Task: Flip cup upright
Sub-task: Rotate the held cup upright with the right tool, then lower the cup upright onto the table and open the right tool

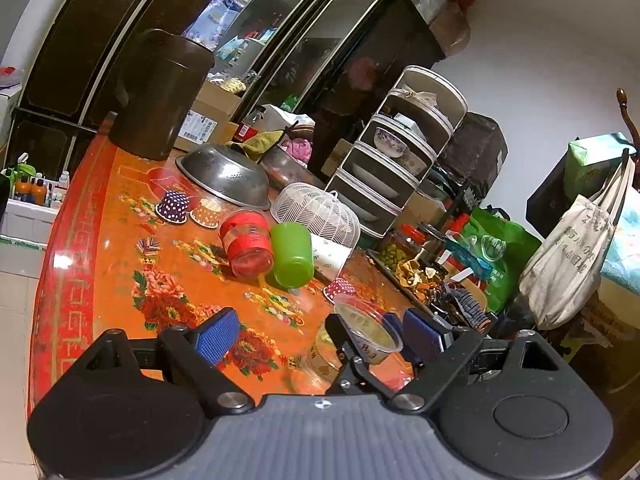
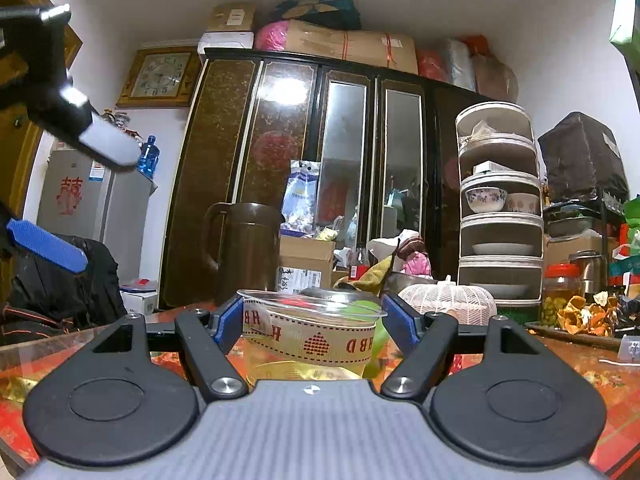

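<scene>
A clear plastic cup (image 2: pixel 310 334) with a cream "HBD" band stands upright, rim up, between the fingers of my right gripper (image 2: pixel 310 320). The jaws stand a little wider than the cup and look open around it. The same cup (image 1: pixel 366 332) shows in the left wrist view with the right gripper's black finger (image 1: pixel 340 334) beside it. My left gripper (image 1: pixel 320 334) is open and empty above the orange table (image 1: pixel 120 240); its blue pad (image 2: pixel 48 244) shows at the left of the right wrist view.
On the table lie a green cup (image 1: pixel 292 254) and a red-banded jar (image 1: pixel 248 242) on their sides, two small paper cups (image 1: pixel 174 206), a steel colander (image 1: pixel 228 178), a white mesh cover (image 1: pixel 316 214) and a brown jug (image 1: pixel 160 92). A tiered dish rack (image 1: pixel 396 148) stands behind.
</scene>
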A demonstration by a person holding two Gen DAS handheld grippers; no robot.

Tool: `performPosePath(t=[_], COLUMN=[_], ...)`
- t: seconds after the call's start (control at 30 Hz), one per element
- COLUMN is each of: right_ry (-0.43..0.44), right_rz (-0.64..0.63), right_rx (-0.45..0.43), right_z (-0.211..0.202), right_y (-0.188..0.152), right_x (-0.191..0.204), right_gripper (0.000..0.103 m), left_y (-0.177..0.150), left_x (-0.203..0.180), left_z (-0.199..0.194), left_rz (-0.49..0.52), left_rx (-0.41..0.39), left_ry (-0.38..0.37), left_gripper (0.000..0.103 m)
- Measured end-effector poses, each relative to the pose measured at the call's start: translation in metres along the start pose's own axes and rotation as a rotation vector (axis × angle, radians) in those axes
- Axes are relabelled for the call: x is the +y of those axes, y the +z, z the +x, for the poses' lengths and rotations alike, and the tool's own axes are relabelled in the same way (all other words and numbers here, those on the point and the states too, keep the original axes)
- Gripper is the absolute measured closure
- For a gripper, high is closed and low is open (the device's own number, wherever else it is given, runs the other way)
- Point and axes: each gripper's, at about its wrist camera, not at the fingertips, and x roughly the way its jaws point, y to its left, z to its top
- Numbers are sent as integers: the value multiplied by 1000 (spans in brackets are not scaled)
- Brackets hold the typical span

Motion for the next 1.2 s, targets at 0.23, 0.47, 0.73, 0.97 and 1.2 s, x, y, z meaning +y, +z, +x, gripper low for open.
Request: performPosePath(t=[0.23,0.47,0.73,0.97,1.2], right_ry=[-16,-15,-7,76,104], right_rz=[7,55,108,198,242], right_rx=[-15,29,60,176,260], right_z=[0,2,-2,-4,0], right_y=[-3,-4,-2,13,1], right_x=[3,0,-4,-16,-13], right_gripper=[28,22,1,1,1], left_y=[-3,-4,-3,-2,-1], left_x=[2,-2,1,10,16], left_z=[-6,-10,-12,-10,-9], left_rz=[-4,6,13,33,21], left_rx=[-9,-10,-22,-32,-21], left_ry=[-1,-8,9,61,66], left_gripper=[12,12,11,4,4])
